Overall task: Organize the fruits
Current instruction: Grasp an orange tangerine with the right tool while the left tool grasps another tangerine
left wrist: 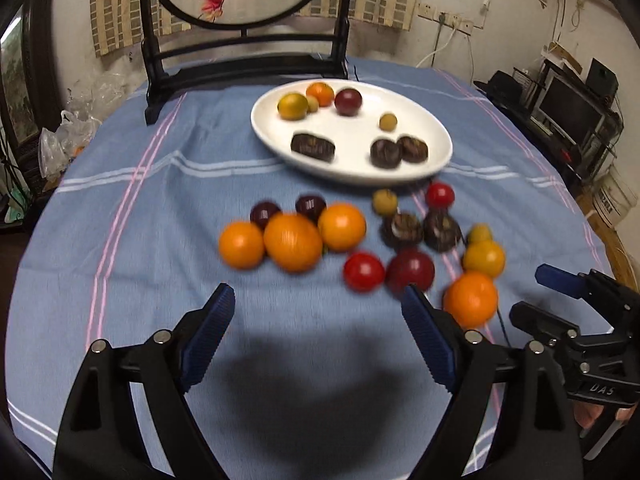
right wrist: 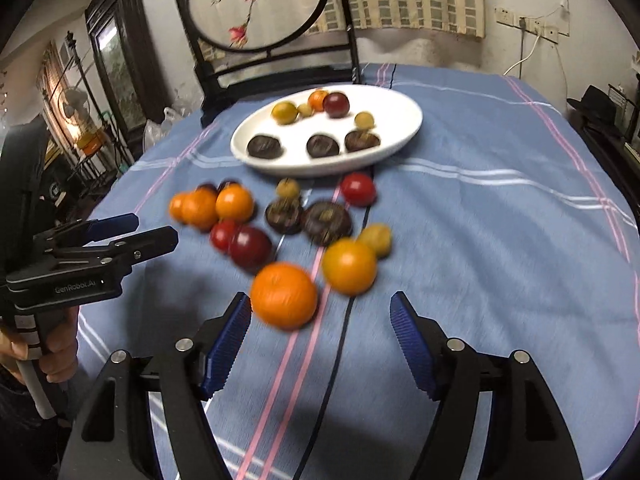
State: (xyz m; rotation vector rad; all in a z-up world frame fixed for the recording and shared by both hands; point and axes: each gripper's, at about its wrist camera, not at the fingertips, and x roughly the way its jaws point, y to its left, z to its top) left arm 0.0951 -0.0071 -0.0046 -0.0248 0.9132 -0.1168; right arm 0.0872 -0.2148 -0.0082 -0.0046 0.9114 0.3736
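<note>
Orange at 11 o'clock off my right gripper, jaws wide, empty, nearer than left gripper, also wide, empty. Plate at 12 o'clock, beyond the loose fruit.

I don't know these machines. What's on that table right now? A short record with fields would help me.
Surface: blue striped tablecloth
Dish: white oval plate, partly filled with small fruits
Loose fruit: cluster on the cloth in front of the plate
Nearest piece: orange, near the right gripper
Left gripper: open, empty
Right gripper: open, empty
Background: round embroidered screen
</note>
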